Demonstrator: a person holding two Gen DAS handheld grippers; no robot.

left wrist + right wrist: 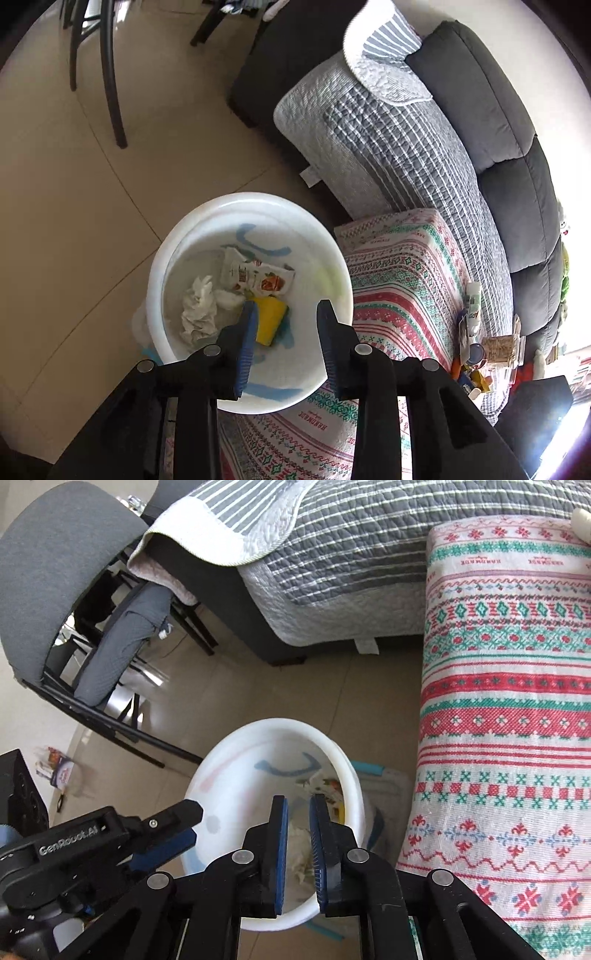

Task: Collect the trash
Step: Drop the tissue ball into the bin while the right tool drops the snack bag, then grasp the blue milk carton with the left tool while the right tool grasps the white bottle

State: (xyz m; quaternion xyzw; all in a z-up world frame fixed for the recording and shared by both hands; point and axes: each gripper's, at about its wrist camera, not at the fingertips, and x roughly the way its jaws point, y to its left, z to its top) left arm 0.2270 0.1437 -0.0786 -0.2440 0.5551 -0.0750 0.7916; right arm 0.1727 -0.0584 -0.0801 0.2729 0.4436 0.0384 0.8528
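Note:
A white round bin [334, 273] stands on the floor beside the patterned cloth. Inside lie crumpled white tissue [199, 308], a printed wrapper [258, 277] and a yellow cup [271, 319]. My left gripper [288, 310] is open and empty, held above the bin's inside. In the right wrist view the bin [229, 775] sits below my right gripper [298, 801], whose jaws stand a narrow gap apart with nothing between them. The left gripper [184, 821] shows at the lower left of that view, over the bin's rim.
A surface covered in red, green and white patterned cloth [402, 295] is right of the bin, with small items [472, 332] at its far end. A grey sofa with a quilted cover [388, 140] lies beyond. Dark chair legs [110, 74] stand on the tiled floor.

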